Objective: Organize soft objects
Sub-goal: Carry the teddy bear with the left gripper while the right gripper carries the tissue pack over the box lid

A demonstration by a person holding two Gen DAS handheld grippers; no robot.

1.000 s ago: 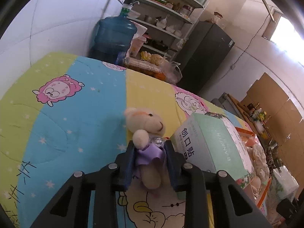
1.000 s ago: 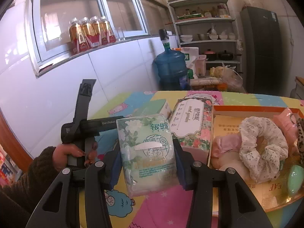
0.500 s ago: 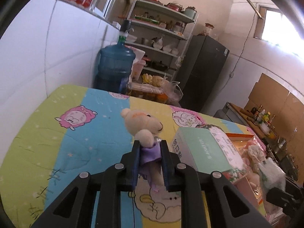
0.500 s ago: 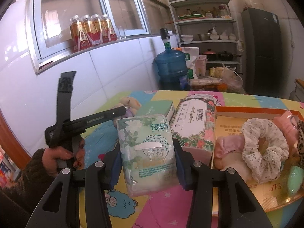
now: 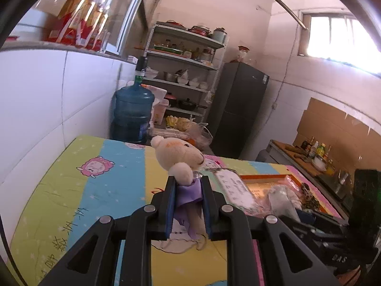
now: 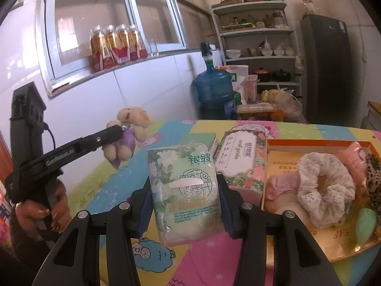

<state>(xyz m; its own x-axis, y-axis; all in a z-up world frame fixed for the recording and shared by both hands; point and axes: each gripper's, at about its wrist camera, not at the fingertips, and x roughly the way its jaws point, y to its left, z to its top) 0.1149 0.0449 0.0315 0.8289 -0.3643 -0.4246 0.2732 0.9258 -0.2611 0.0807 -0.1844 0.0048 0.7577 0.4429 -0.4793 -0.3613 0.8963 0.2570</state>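
Left wrist view: the left gripper (image 5: pixel 187 188) occupies the lower centre of the frame. Its blue-padded jaws have just been closing and now clamp the purple-clothed torso of a small cream plush bear (image 5: pixel 178 155). The grip sits at the body, so the head stands clear above the fingertips and the legs hang below; this waist hold probably keeps the soft toy from slipping or folding. The bear is lifted off the pastel cartoon-print quilted table cover (image 5: pixel 95 190). At right of centre lies the shallow orange-rimmed cardboard tray (image 5: pixel 264 177), the likely collection point.

Right wrist view: the right gripper (image 6: pixel 184 199) at lower centre holds a green floral soft tissue pack (image 6: pixel 183 190) upright, its pads pressing the pack's two long sides at roughly half opening. The pack hangs above the table cover, near the tray edge (image 6: pixel 316 141) at right. The tray already contains a white floral fabric scrunchie (image 6: pixel 326 186) and other soft items, which suggests sorting is well along. A floral tissue box (image 6: pixel 240 162) stands just beside the tray. At left, the person's hand (image 6: pixel 38 214) grips the left tool's handle, carrying the bear (image 6: pixel 129 131) in the air, apparently toward the tray.
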